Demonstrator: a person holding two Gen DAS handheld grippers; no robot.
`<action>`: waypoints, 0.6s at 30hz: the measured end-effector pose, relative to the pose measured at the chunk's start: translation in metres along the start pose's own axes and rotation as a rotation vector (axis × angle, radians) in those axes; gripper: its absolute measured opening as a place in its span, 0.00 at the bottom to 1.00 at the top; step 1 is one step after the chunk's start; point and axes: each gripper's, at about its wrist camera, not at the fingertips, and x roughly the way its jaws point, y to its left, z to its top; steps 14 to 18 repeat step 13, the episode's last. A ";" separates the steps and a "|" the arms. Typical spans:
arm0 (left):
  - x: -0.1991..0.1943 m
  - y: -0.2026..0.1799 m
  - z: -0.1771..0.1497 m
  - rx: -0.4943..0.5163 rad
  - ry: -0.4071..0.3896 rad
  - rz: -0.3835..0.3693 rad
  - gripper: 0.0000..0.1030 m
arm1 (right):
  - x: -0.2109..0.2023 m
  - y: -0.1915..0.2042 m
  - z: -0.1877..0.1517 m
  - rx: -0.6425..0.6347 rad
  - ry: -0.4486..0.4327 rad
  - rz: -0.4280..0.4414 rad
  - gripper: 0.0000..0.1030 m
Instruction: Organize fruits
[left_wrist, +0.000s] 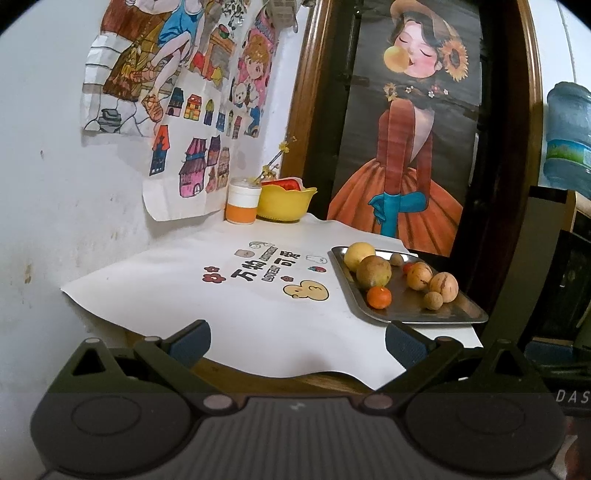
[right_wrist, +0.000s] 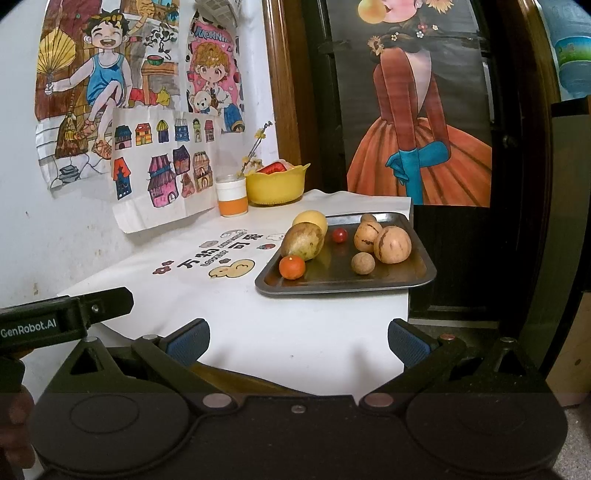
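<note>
A metal tray (right_wrist: 417, 278) (left_wrist: 461, 314) on the table's right side holds several fruits: a yellow round one (right_wrist: 312, 219), a brownish-green one (right_wrist: 303, 242) (left_wrist: 373, 272), a small orange (right_wrist: 291, 267) (left_wrist: 379, 297), a tiny red tomato (right_wrist: 339, 235), two tan striped fruits (right_wrist: 392, 244) (left_wrist: 443, 287) and a small brown ball (right_wrist: 362, 263) (left_wrist: 433, 300). A yellow bowl (right_wrist: 275, 186) (left_wrist: 284, 203) with something red in it stands at the back. My left gripper (left_wrist: 297, 341) and right gripper (right_wrist: 298, 341) both hang open and hold nothing, short of the table's front edge.
A white and orange jar (right_wrist: 231, 195) (left_wrist: 242, 202) stands next to the bowl. A white printed cloth (right_wrist: 221, 295) (left_wrist: 221, 295) covers the table. Drawings hang on the left wall; a dark door with a poster (right_wrist: 417, 110) is behind. The left gripper's body (right_wrist: 55, 321) shows at left in the right wrist view.
</note>
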 end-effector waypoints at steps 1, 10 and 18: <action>0.000 0.000 0.000 0.001 0.002 0.001 1.00 | 0.000 0.000 0.000 0.000 0.001 0.000 0.99; 0.003 0.003 0.000 -0.009 0.010 -0.005 1.00 | 0.002 0.000 -0.003 -0.002 0.008 0.002 0.99; 0.004 0.004 0.000 -0.013 0.013 -0.007 1.00 | 0.004 0.001 -0.004 -0.002 0.015 0.004 0.99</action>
